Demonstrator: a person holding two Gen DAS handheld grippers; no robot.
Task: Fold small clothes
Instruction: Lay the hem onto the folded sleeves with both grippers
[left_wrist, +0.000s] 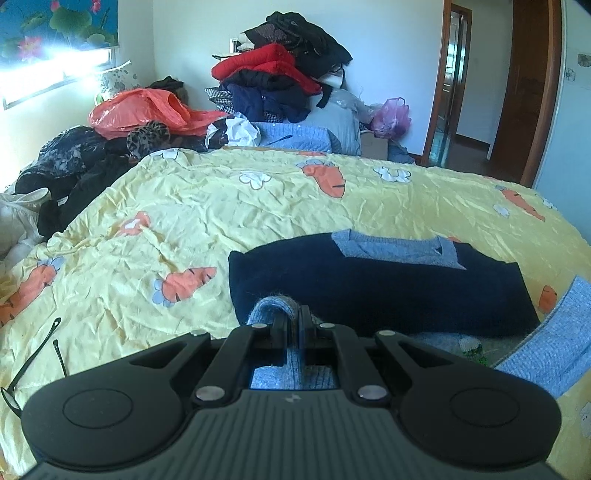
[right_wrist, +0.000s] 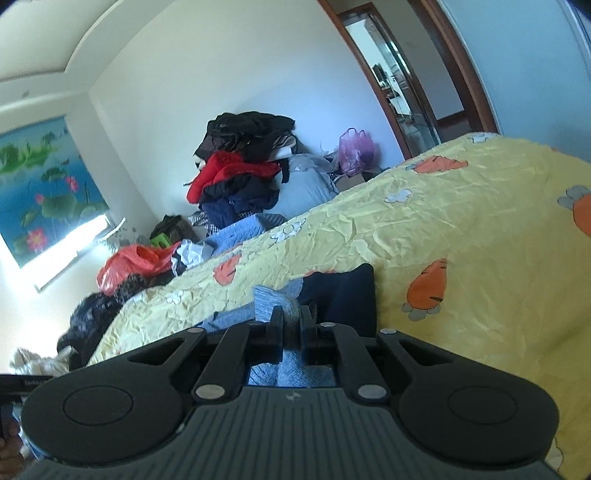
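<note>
Yellow bedsheet (left_wrist: 207, 206) carries the sweater (left_wrist: 369, 288), soft, light, floppy knit. Left gripper (left_wrist: 294, 317) and right gripper (right_wrist: 291, 319) each pinch its blue hem; corners give the best hold.

The left wrist view looks forward along its own tongs (left_wrist: 294, 317), tipped down over the bed (left_wrist: 184, 206), close above a navy and blue sweater (left_wrist: 369, 291), with the horizon roughly level. The right wrist view sits low beside the same sweater (right_wrist: 343, 291) behind its tongs (right_wrist: 291, 319) and is rolled, so the bed (right_wrist: 461, 229) slopes up to the right. Both face the far wall and share the clothes pile (left_wrist: 280, 70) (right_wrist: 240, 166), the lotus picture (left_wrist: 55, 26) (right_wrist: 40, 192) and the doorway (left_wrist: 454, 81) (right_wrist: 399, 81).
</note>
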